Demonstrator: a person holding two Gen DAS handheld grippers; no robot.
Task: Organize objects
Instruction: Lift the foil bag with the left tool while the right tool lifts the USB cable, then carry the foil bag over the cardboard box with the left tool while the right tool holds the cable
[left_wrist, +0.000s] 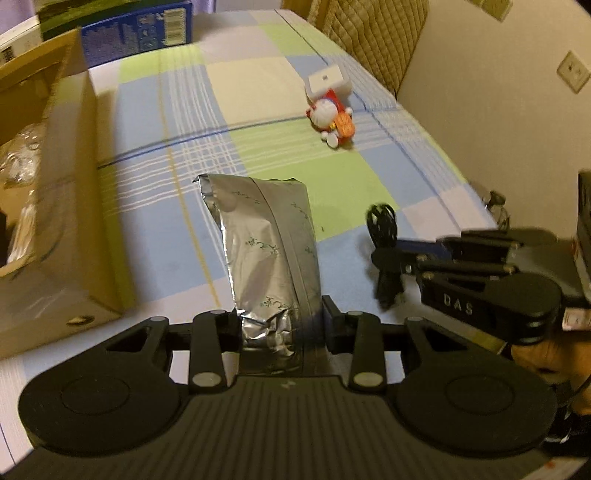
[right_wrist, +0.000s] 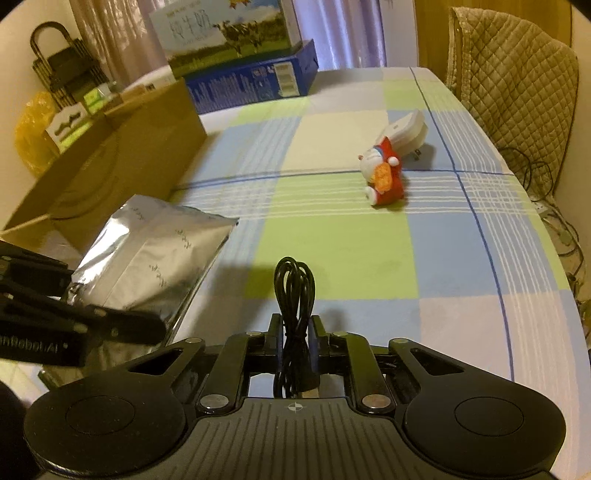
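Observation:
My left gripper (left_wrist: 282, 321) is shut on the crumpled end of a silver foil pouch (left_wrist: 266, 251), which sticks out ahead over the checked tablecloth. The same foil pouch (right_wrist: 155, 258) shows at the left of the right wrist view, with the left gripper (right_wrist: 122, 325) clamped on its near end. My right gripper (right_wrist: 295, 328) is shut on a bundled black cable (right_wrist: 295, 288) whose loop points forward. From the left wrist view, that black cable (left_wrist: 382, 236) hangs from the right gripper (left_wrist: 395, 258) at the right.
An open cardboard box (left_wrist: 70, 206) stands at the left, holding clear plastic items. A red and white toy figure (left_wrist: 334, 120) and a white plug adapter (left_wrist: 327, 83) lie further back. Blue carton (right_wrist: 255, 79) at the rear, quilted chair back (right_wrist: 517, 81) to the right.

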